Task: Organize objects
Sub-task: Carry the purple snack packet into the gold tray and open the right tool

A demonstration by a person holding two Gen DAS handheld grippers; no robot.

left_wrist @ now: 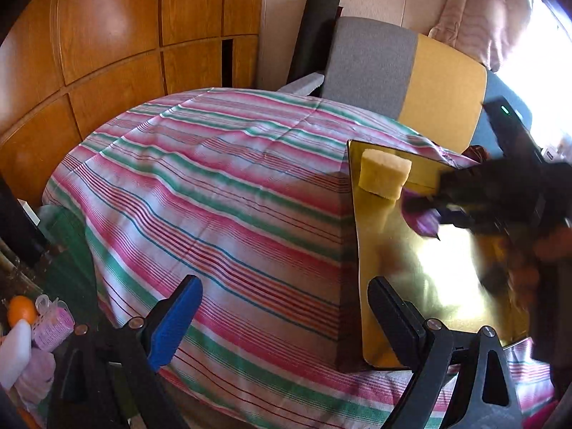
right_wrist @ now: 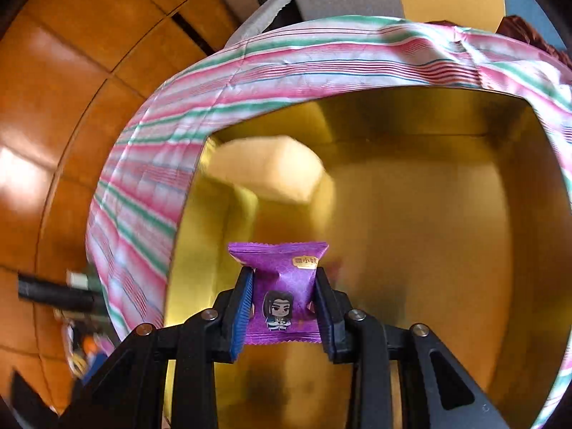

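Note:
A shiny gold tray (left_wrist: 393,268) sits on the striped tablecloth at the right; it fills the right wrist view (right_wrist: 447,232). A yellow sponge-like block (left_wrist: 384,177) stands in its far left corner, blurred in the right wrist view (right_wrist: 271,171). My right gripper (right_wrist: 282,307) is shut on a purple snack packet (right_wrist: 282,286) with a cartoon figure, held above the tray floor. It shows blurred in the left wrist view (left_wrist: 443,211), with the packet (left_wrist: 420,216) beside the block. My left gripper (left_wrist: 286,321) is open and empty, over the cloth at the tray's near left edge.
A round table under a pink, green and white striped cloth (left_wrist: 214,196). A grey and yellow chair (left_wrist: 404,75) stands behind it. Wooden cabinets (left_wrist: 107,35) line the left. An orange (left_wrist: 21,309), a white bottle (left_wrist: 14,350) and pink packets (left_wrist: 53,325) lie low at the left.

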